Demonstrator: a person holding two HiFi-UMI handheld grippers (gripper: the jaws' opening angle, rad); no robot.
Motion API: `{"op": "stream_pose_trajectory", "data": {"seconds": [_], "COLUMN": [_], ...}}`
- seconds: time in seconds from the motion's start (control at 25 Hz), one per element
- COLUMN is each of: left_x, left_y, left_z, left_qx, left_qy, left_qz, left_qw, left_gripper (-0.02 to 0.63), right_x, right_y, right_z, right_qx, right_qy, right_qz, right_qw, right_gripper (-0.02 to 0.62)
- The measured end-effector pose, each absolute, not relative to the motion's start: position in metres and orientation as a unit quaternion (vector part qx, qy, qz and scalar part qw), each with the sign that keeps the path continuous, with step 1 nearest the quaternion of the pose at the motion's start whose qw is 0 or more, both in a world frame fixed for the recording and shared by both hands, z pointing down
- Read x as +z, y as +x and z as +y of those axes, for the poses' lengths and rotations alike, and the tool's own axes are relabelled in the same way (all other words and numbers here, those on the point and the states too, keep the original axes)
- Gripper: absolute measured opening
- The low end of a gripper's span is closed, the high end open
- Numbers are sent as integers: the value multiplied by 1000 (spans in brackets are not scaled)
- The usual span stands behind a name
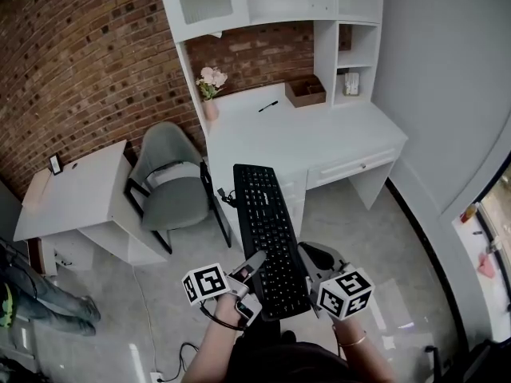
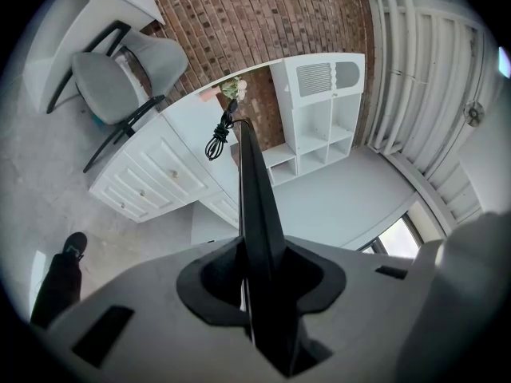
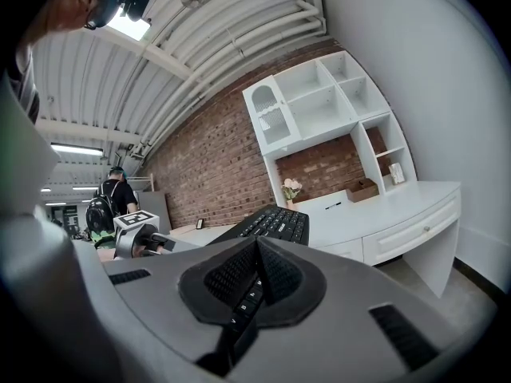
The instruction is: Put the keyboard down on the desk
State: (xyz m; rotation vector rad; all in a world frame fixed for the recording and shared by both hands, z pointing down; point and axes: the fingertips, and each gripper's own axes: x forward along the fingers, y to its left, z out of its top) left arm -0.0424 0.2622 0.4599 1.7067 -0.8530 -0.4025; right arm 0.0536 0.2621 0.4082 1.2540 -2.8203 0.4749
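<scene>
I hold a black keyboard [image 1: 267, 230] in the air in front of the white desk [image 1: 319, 138], its long axis pointing at the desk. My left gripper [image 1: 252, 265] is shut on the near left edge and my right gripper [image 1: 308, 268] is shut on the near right edge. The left gripper view shows the keyboard [image 2: 251, 190] edge-on between the pads of the left gripper [image 2: 259, 286], with its coiled cable [image 2: 217, 142] hanging at the far end. In the right gripper view the keys [image 3: 275, 223] run out from the right gripper [image 3: 254, 282].
A grey chair [image 1: 172, 178] stands left of the desk, beside a small white table [image 1: 76, 190]. On the desk are a flower vase [image 1: 211, 86], a pen [image 1: 268, 106] and a wooden box [image 1: 306, 92]. A person [image 1: 32, 298] stands at far left.
</scene>
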Motion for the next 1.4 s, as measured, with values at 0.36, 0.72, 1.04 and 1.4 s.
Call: {"op": "stream_pose_trajectory", "data": {"seconds": [0.36,0.72,1.04,1.4], "left_x": [480,485,491,491], "left_y": [-46,-64,-91,-99], "left_z": [160,27,-66,-139], "left_qx": [-165,-162,-158,-146], "left_qy": [721,718,714,724], "left_qz": [-347,-333,-332,-323], "left_qw": [577,589,596,592], "left_gripper": [104,104,104,104], "right_x": [423,431,436,433], "right_y": [50,24,1,-5], "right_z": [161,23,-66,-132], "right_qx": [184,191,199,191], "right_qy": [413,422,432,448], "right_qz": [-892,-886,-879,-873], "right_qw": [4,19,22,25], "right_gripper": [5,5,5,5]}}
